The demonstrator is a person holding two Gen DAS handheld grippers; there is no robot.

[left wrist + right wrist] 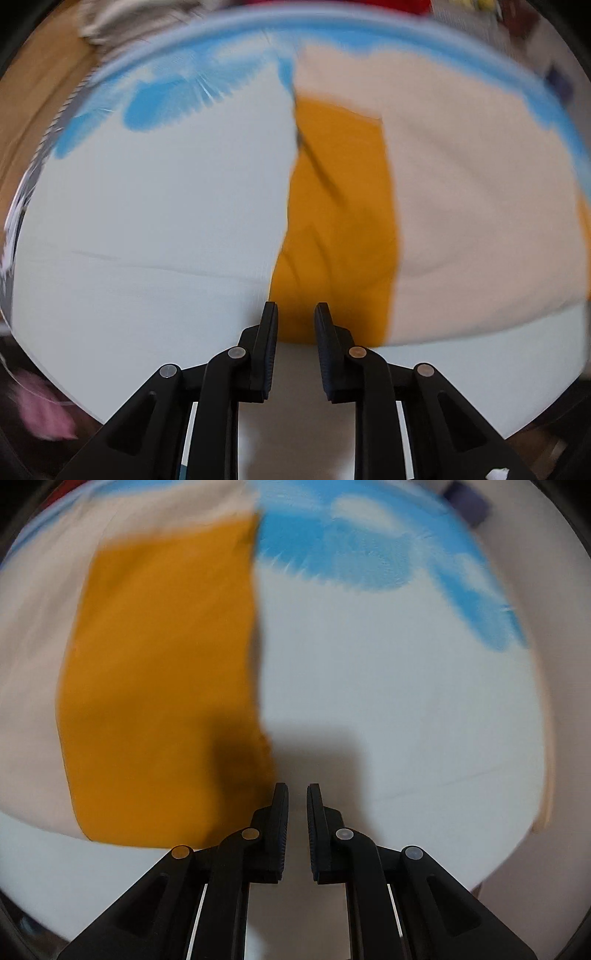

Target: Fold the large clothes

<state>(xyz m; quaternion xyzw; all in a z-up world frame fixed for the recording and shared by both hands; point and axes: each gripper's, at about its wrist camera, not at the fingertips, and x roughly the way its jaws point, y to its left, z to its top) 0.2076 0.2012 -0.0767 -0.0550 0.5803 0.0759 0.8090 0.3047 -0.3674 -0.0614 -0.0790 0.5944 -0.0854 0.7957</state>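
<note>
A mustard-yellow garment (340,221) lies flat on a pale bed sheet (147,221), with a cream fabric piece (480,203) along its right side. My left gripper (295,310) hovers just above the garment's near edge, jaws a little apart and empty. In the right wrist view the yellow garment (162,686) lies left of centre, with cream fabric (33,664) beyond it. My right gripper (297,790) is beside the garment's near right corner, over the sheet (388,701), jaws narrowly apart and empty. Both views are motion-blurred.
The sheet has a blue pattern (166,107) at the far side, also in the right wrist view (351,554). A wooden floor (29,96) lies to the left of the bed. A pink item (40,413) sits at lower left. A dark object (467,502) lies at the far right.
</note>
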